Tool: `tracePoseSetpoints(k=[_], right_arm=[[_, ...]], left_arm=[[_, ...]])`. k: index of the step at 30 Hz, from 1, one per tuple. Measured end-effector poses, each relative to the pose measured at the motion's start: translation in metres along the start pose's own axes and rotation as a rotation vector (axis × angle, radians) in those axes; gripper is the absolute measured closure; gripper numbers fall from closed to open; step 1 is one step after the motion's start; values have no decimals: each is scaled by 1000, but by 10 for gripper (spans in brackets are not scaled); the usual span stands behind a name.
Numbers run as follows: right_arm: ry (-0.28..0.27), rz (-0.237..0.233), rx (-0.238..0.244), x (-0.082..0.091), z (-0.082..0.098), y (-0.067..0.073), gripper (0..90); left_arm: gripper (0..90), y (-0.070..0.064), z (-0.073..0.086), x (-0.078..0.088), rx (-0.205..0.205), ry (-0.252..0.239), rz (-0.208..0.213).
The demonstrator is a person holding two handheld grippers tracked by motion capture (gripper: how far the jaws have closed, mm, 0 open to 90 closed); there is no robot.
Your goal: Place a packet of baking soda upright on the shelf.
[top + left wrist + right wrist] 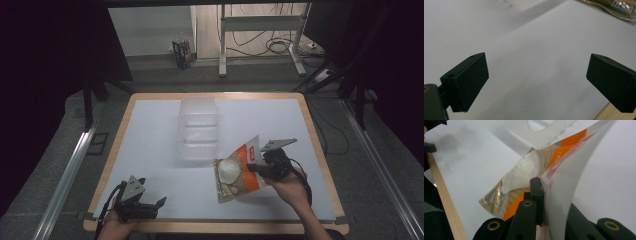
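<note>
An orange, white and clear snack bag with pale round pieces inside hangs just above the white table top, right of centre. My right gripper is shut on the bag's right edge; in the right gripper view the bag stands pinched between the black jaws, with my right gripper clamped on the white panel. My left gripper rests open at the table's front left with nothing between its jaws. In the left gripper view my left gripper has bare table between its jaws and a corner of the bag sits at top right.
A clear plastic container stands in the middle of the table, behind the bag. The wooden table rim runs along the front. Stands and cables lie on the floor beyond the far edge.
</note>
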State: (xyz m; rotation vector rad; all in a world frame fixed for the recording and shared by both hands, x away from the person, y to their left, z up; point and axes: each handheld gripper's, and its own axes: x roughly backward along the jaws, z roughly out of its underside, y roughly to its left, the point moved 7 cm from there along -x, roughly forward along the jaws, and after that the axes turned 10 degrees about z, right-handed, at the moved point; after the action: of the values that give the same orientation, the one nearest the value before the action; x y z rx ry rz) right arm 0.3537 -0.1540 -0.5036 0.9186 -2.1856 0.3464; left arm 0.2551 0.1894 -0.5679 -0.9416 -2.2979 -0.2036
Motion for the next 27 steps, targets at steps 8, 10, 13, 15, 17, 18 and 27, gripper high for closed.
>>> tracePoseSetpoints(k=[8,10,13,15,17,18,27], right_arm=[[-2,24,46,12,-25,-2,886],[-6,33,57,16,-32,-3,885],[-13,48,70,21,-42,-7,886],[-17,59,76,22,-47,-9,886],[-18,73,82,23,-53,-13,886],[-18,81,83,24,-56,-14,886],[-31,119,68,26,-77,-30,887]], left_arm=[[41,1,0,1,8,-9,3],[41,1,0,1,12,-12,5],[40,2,0,1,15,-17,5],[41,1,0,1,14,-17,5],[40,1,0,1,15,-16,5],[40,2,0,1,16,-18,6],[40,2,0,2,22,-22,7]])
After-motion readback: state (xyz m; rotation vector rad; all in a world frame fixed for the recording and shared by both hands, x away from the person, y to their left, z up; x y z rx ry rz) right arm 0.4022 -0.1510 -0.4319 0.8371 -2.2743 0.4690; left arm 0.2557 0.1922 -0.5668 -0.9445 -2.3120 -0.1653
